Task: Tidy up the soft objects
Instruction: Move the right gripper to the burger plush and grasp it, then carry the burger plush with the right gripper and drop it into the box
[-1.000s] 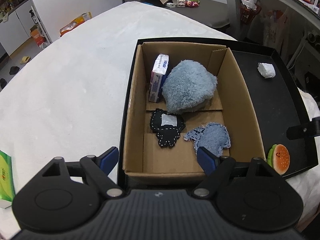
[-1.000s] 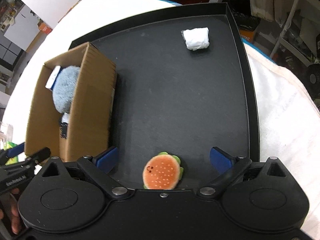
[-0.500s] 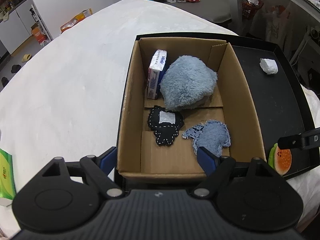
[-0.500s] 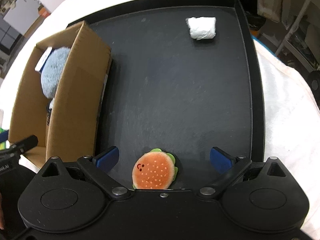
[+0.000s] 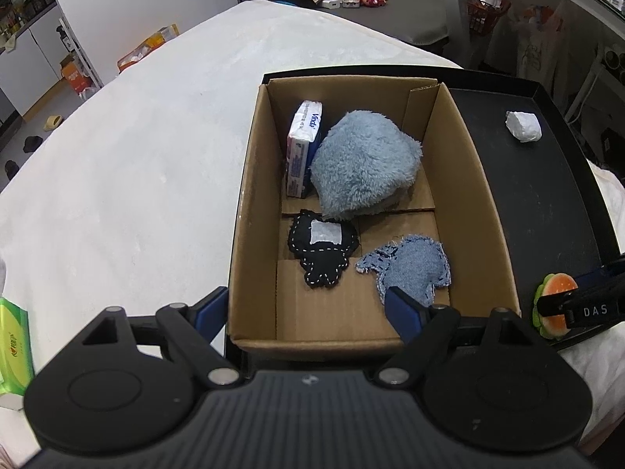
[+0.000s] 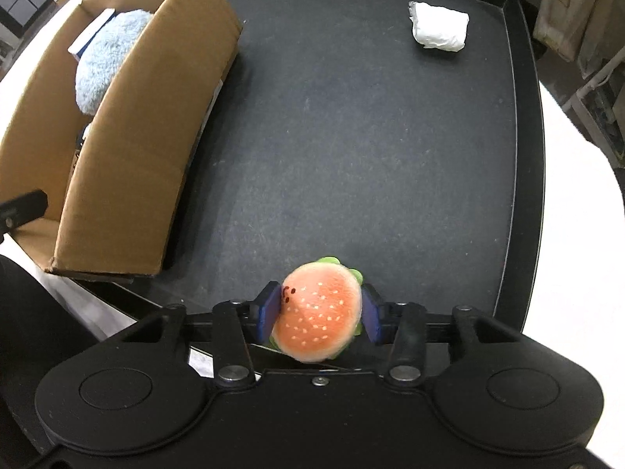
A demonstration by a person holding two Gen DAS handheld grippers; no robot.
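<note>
My right gripper [image 6: 318, 314] is shut on a plush hamburger [image 6: 318, 312] at the near edge of the black tray [image 6: 390, 136]; the hamburger also shows in the left wrist view [image 5: 552, 305]. A cardboard box [image 5: 480, 211] stands on the tray's left part. It holds a fluffy blue plush [image 5: 363, 164], a tissue pack [image 5: 302, 148], a black stitched patch [image 5: 322, 248] and a denim patch [image 5: 410, 265]. My left gripper [image 5: 308, 310] is open and empty over the box's near wall. A white wad [image 6: 439, 31] lies at the tray's far right.
The tray sits on a white padded table [image 5: 136, 156]. A green tissue pack [image 5: 13, 348] lies at the table's left edge. The box's right wall [image 6: 156, 125] stands left of my right gripper. Shelves and clutter are beyond the table.
My right gripper has closed its fingers on the hamburger, which lay loose between them before. The left gripper has stayed open and drawn back slightly from the box.
</note>
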